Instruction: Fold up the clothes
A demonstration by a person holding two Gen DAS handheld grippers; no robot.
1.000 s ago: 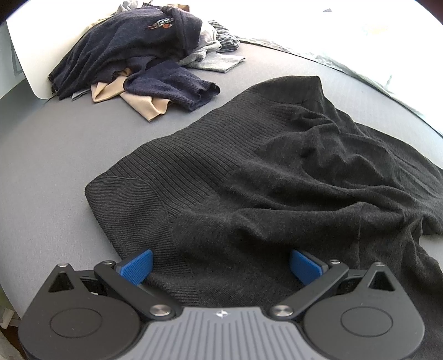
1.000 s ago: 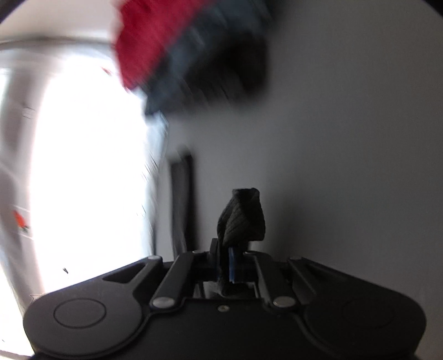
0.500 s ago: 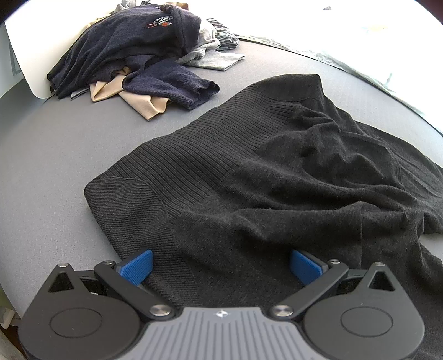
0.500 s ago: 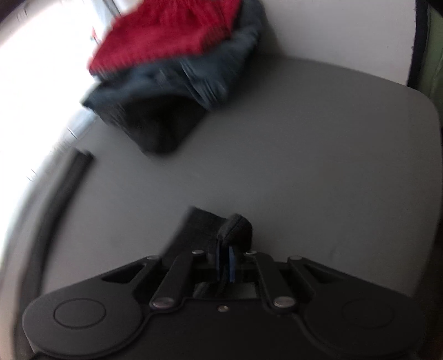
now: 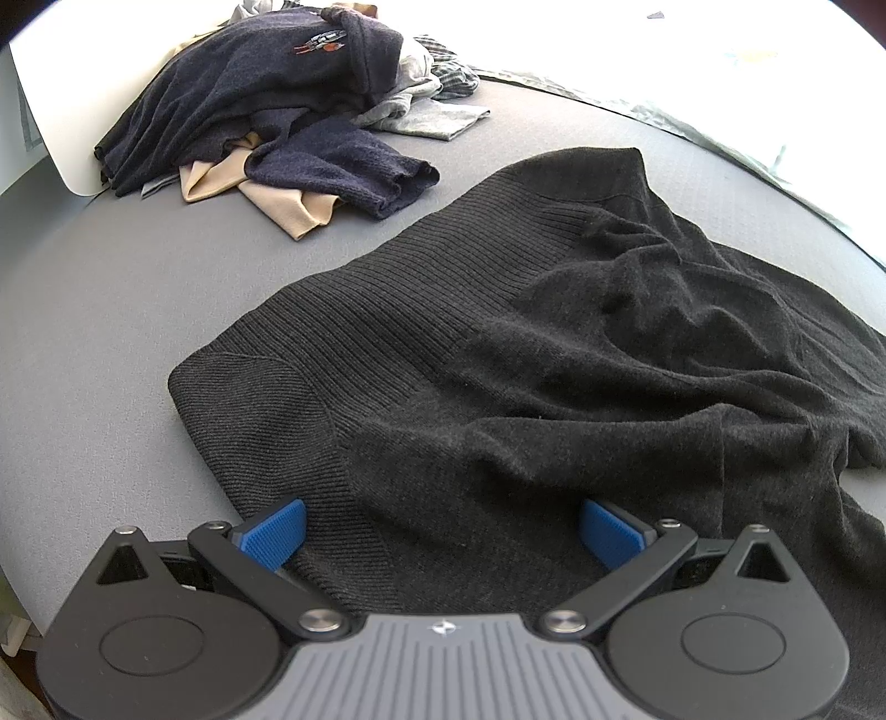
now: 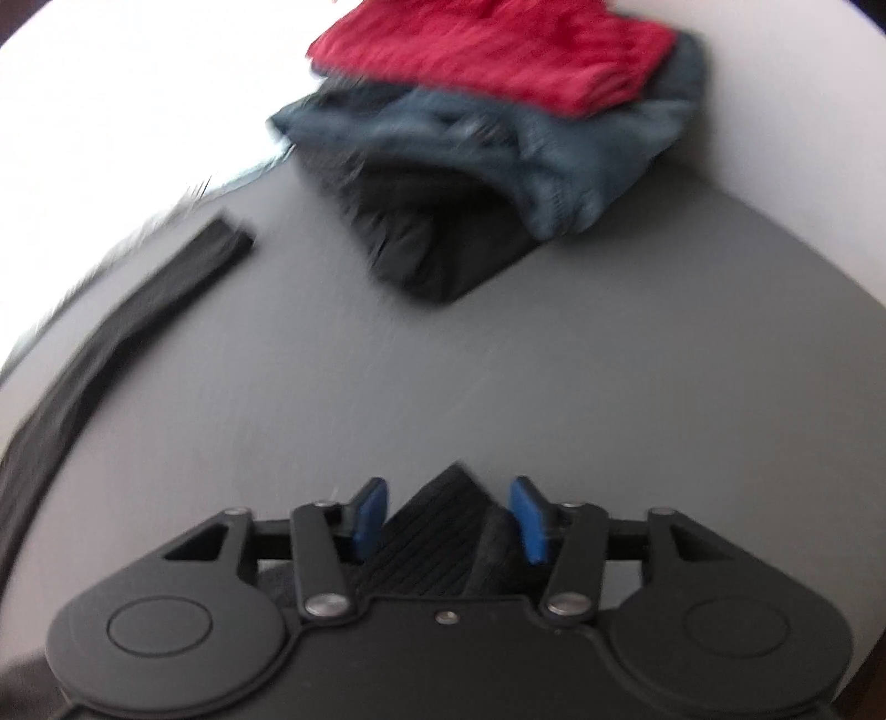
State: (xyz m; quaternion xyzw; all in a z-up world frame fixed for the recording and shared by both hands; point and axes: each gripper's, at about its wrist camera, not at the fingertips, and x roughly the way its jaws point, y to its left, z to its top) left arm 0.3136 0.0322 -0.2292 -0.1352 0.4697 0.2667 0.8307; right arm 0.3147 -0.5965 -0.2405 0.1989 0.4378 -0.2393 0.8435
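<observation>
- Fingers [image 5: 274,531] of the left gripper [image 5: 443,529] are spread wide, blue pads far apart, one at each side of the near hem of the black sweater [image 5: 554,354]; nothing is pinched between them.
- That sweater lies spread over the grey surface [image 5: 111,310], ribbed band toward the left, rumpled plain knit toward the right.
- Far left at the back sits a loose heap: a navy garment [image 5: 266,94] on top, a beige piece [image 5: 266,188] poking out beneath, a light grey item [image 5: 426,116] just beside it.
- In the right wrist view, a black sleeve [image 6: 111,343] runs as a long strip along the left edge of the grey surface [image 6: 498,360].
- The right gripper [image 6: 448,515] has its pads parted, a ribbed black corner [image 6: 437,531] of cloth lying between them, touching neither clearly; the view is blurred.
- Farther back, toward the right, a stack rests: a red knit [image 6: 498,50] over a blue-grey garment [image 6: 498,144] over a black folded piece [image 6: 437,249].
</observation>
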